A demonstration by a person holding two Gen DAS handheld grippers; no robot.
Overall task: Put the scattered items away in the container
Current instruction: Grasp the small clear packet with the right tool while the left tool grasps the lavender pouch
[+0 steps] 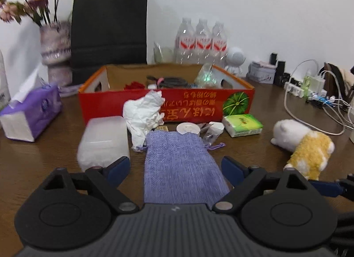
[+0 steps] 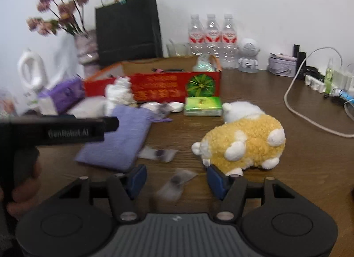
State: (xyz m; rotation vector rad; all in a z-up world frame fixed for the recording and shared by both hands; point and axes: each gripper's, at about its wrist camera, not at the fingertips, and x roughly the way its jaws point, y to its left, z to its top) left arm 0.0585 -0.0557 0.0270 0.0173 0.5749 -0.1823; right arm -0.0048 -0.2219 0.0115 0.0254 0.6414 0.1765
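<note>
Reaching for two pickups at once, I have the left hand-held gripper (image 1: 176, 168) straddling the near end of the purple pouch (image 1: 179, 164); its jaws stand wide, one on each side of the cloth, neither pad pressing on it, so nothing is held yet. My right hand-held gripper (image 2: 177, 179) has its jaws about half apart around a small clear packet (image 2: 174, 183) lying on the desk (image 2: 287, 168); the packet is blurred, and I see no pad touching it. I judge this the approach step for both hands, with no item lifted.

Next I'd settle each hand-held gripper lower, close on pouch and packet, then carry them forward over the red wall of the box (image 1: 199, 106). The pouch is limp, so I expect it to sag and drag unless lifted well clear.

The box sits open at the far middle of the desk, holding something red, a dark coiled thing and a crumpled clear bag at its right end; I cannot name them more exactly. Still outside, just before its front wall: crumpled tissue (image 1: 143, 113), a frosted tub (image 1: 104, 139), a green pack (image 1: 242, 124), and the plush toy (image 2: 243, 139) off to the right.
</note>
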